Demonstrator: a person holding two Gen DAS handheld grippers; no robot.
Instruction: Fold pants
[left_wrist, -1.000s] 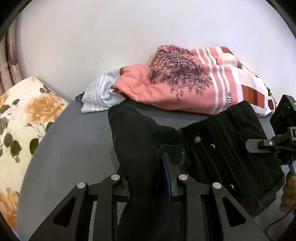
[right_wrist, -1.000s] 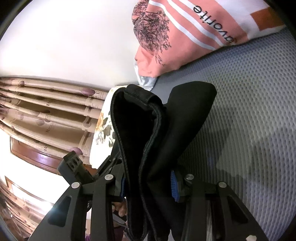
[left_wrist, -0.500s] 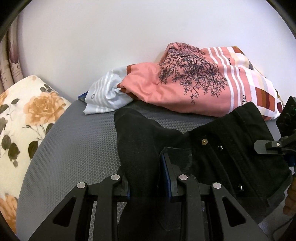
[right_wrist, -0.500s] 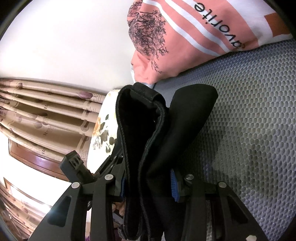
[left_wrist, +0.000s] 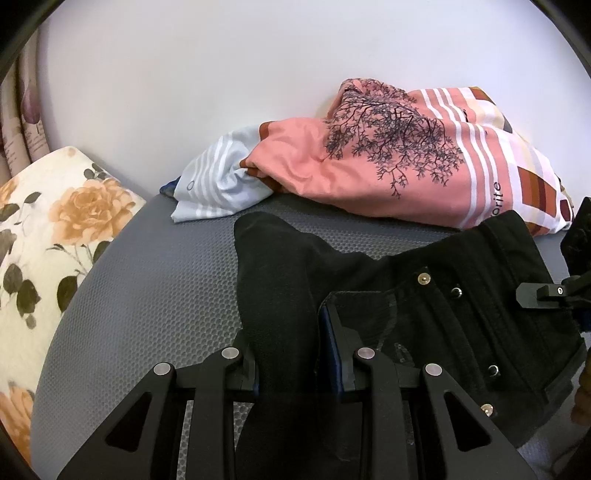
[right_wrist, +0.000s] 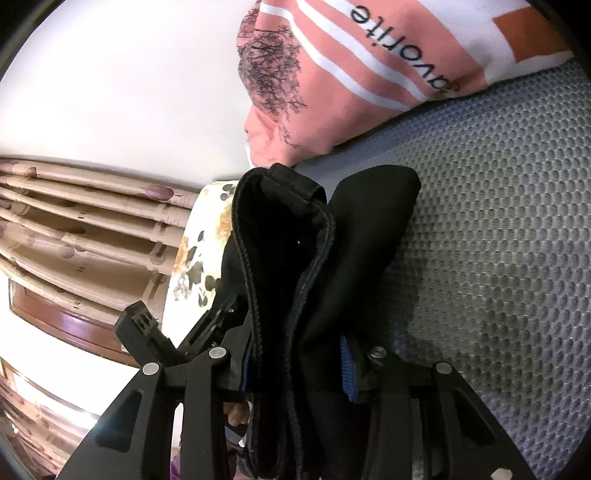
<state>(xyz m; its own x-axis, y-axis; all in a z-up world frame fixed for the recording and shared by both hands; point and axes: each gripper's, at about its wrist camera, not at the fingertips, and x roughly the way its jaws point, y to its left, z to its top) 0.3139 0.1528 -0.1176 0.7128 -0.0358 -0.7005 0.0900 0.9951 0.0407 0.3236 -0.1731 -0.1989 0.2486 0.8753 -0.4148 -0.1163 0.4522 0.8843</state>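
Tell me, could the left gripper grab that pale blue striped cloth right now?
Probably not: the left gripper is shut on the black pants, so it has no free jaws, though the striped cloth lies uncovered ahead.

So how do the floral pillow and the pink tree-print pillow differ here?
The floral pillow is cream with orange roses and dark leaves; the pink tree-print pillow is salmon with a black tree, white stripes and lettering. The floral pillow sits at the mat's left edge by the curtain; the pink one lies against the back wall. Both are soft and untouched.
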